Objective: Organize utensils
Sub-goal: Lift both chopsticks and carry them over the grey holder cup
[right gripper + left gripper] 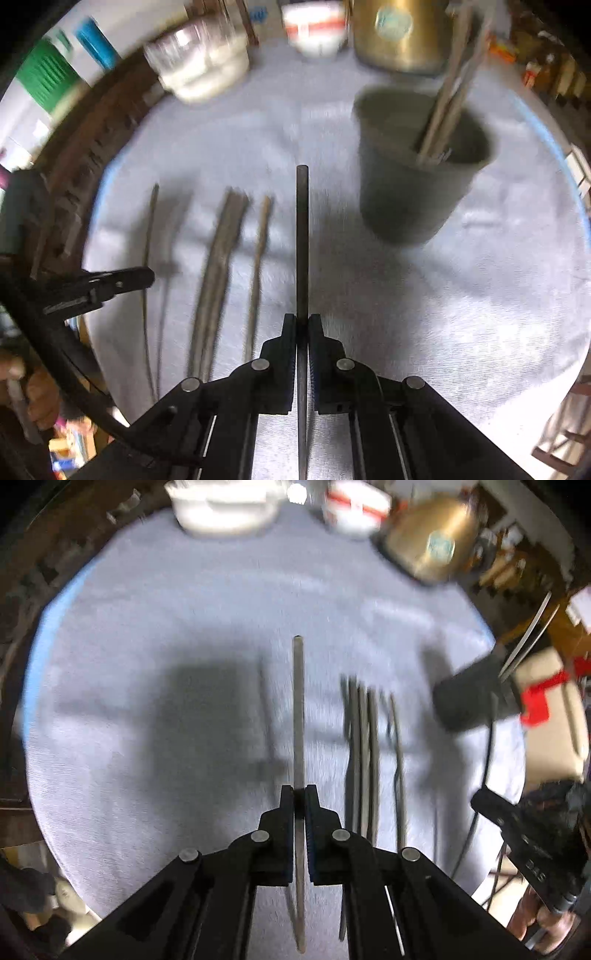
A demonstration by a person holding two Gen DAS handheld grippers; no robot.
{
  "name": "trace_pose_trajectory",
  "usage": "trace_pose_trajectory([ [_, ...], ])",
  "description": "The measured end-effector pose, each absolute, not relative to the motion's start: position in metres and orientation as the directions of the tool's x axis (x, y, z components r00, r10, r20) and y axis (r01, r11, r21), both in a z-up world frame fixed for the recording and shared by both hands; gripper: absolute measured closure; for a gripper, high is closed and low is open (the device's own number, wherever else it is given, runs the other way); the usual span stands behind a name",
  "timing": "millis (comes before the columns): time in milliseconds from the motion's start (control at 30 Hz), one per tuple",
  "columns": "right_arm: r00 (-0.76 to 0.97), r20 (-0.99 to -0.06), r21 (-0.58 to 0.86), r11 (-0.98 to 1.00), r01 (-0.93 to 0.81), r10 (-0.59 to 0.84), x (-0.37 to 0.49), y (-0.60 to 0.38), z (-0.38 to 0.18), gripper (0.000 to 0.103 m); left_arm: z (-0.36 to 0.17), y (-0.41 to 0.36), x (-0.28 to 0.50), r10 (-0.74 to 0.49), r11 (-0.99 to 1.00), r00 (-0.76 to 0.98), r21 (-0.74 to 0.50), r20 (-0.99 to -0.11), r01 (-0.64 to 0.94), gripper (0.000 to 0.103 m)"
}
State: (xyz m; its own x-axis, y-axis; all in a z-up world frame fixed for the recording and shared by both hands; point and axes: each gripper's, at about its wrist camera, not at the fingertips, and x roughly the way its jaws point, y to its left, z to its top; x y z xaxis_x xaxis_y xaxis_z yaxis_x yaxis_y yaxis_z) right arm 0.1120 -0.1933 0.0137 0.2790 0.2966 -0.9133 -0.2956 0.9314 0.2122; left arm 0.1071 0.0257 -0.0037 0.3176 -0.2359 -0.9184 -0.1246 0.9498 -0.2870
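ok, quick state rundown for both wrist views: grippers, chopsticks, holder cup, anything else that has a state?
left gripper: shut on one chopstick, held lengthwise
right gripper: shut on a second chopstick
holder cup: upright on the cloth, a few chopsticks standing in it
loose chopsticks: lying flat on the cloth, not yet collected
grey cloth: spread flat
glass bowl: upright, contents unclear from blur
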Motion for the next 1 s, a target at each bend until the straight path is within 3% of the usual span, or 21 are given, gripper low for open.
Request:
trace_pose_trajectory([
  [200,0.59,-0.728,0.275,0.938,-0.214,0.348,0.074,-0.235,0.065,0.096,0.041,0.041,0.086,-0.168,0.934,0.585,-0.318,-0.793,-0.163,0.098],
  [433,0.849,-0.487,0.219,0.97,-0.109,0.205,0.047,-0.266,0.076,0.096,0.042,0.025,0.069,-0.016,0.959,0.736,-0.218,-0.677,-0.179,0.098],
  [667,0.879,-0.458,0.16,0.985,-0.067,0.134,0.054,-0.268,0.059,0.096,0.045,0.02,0.043,0.029,0.977,0.792,-0.151,-0.61,-0.152,0.097],
  [1000,0.893,-0.428,0.14,0.986,-0.086,0.138,0.008,-0.281,0.061,0.096,0.054,0.027,0.009,0.014,0.975,0.808,-0.172,-0.588,-0.142,0.097],
])
